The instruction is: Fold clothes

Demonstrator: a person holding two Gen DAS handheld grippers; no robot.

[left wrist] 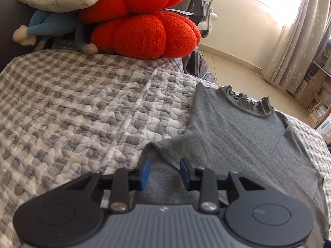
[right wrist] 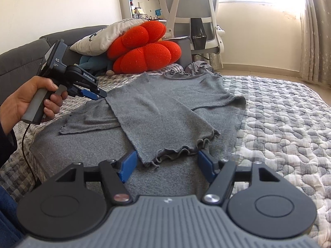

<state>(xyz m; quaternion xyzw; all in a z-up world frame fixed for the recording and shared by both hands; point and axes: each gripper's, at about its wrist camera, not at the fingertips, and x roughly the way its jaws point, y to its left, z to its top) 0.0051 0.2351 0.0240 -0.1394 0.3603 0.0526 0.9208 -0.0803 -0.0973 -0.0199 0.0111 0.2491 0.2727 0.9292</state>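
Grey top (right wrist: 165,103) spread on quilted bed (right wrist: 279,124), sleeve folded in, L gripper (left wrist: 164,170) fingers apart above fabric, R gripper (right wrist: 167,163) fingers wide apart, nothing clamped, by ruffled cuff (right wrist: 178,152)

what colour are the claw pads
Blue pads, clearest in the right wrist view.

Between my right gripper (right wrist: 166,165) jaws, just ahead: the ruffled end of a sleeve (right wrist: 165,124) folded across the top (right wrist: 182,91), which lies flat on the quilt (right wrist: 279,124). Left of those jaws, farther off, the left gripper (right wrist: 97,95) sits at the top's left edge, above the other sleeve (right wrist: 89,122). Ahead of the left gripper (left wrist: 164,172) jaws and to their right, the top's (left wrist: 238,136) neckline (left wrist: 248,101) lies far. Beyond both, cushions (right wrist: 142,49) piled on the quilt, pillow (right wrist: 103,37) on top; chair (right wrist: 192,16) behind.
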